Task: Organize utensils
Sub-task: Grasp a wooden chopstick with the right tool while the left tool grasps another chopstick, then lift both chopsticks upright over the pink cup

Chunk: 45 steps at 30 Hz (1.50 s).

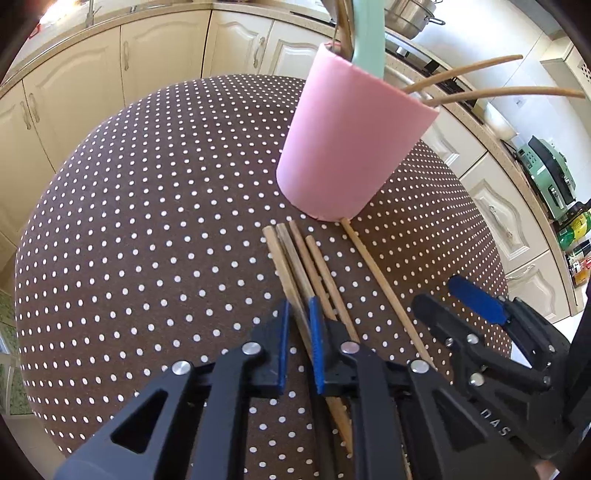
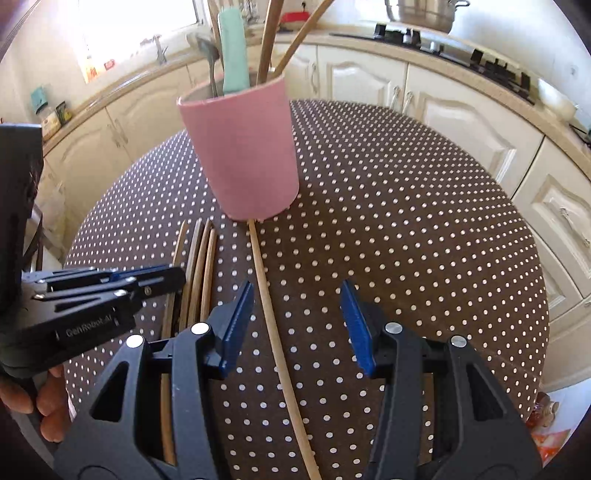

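Observation:
A pink cup point(image 1: 351, 144) stands on the dotted brown table point(image 1: 147, 221) and holds a mint-handled utensil point(image 1: 369, 33), a metal spoon and two chopsticks. Several wooden chopsticks point(image 1: 295, 254) lie side by side in front of it; one single chopstick point(image 1: 380, 284) lies apart to their right. My left gripper point(image 1: 299, 321) has its jaws narrowly apart around one of the grouped chopsticks, low over the table. My right gripper point(image 2: 295, 325) is open and empty, straddling the single chopstick point(image 2: 266, 295). The cup also shows in the right wrist view point(image 2: 247, 155), with the left gripper point(image 2: 147, 280) over the grouped chopsticks point(image 2: 199, 266).
Cream kitchen cabinets point(image 1: 166, 55) and a counter ring the round table. A stovetop with a steel pot point(image 2: 428, 14) is at the back. A green appliance point(image 1: 546, 173) stands on the right counter.

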Available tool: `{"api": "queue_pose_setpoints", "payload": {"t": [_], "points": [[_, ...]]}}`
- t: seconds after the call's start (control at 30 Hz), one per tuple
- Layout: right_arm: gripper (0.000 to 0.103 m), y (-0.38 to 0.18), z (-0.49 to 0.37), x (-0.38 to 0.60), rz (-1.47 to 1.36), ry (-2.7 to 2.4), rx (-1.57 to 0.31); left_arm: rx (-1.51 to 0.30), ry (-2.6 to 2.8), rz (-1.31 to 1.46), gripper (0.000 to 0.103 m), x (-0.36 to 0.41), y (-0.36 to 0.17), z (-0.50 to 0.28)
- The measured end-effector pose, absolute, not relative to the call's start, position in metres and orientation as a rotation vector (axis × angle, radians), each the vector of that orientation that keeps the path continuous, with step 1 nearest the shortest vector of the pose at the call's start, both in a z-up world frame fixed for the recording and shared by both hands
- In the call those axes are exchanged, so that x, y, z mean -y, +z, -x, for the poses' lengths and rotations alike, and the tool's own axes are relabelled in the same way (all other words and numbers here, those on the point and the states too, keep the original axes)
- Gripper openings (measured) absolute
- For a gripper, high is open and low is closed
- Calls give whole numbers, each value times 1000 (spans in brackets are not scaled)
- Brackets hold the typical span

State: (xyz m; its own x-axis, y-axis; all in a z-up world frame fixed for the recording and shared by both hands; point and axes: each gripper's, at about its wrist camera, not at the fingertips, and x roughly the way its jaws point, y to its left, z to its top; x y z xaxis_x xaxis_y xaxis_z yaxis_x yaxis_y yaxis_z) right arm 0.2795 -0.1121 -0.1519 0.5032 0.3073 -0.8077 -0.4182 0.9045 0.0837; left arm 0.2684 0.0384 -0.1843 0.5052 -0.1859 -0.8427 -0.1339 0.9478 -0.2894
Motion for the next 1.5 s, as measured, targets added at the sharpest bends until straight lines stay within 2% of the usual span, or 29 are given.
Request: {"api": "queue_pose_setpoints", "payload": {"t": [0.13,0.27,0.5,0.6,0.67,0.73,1.1,1.5], "points": [[48,-160,-286,107,195,438,-1017,-1030,-33,349,8,-36,-178,-269],[37,-167,-288,100,229,453,-1056,-1011,-36,349,8,-44,-172,-262],[33,-175,-290,80,316,479,-1098,-959,-30,348,7,-51,-156,-252],[24,-176,-291,71,343,493,-1106,-942,-28,352,7,-54,-151,-249],[12,-178,-289,70,346,506,-1109,-932,-30,356,7,-55,-148,-246],[7,-177,-289,68,340,517,-1105,-920,-34,360,6,-55,-144,-243],[6,-147,-254,90,194,587,-972,-776,-79,369,6,-58,-108,-216],[6,-81,-223,116,43,615,-676,-545,-133,347,6,-57,-52,-177]]}}
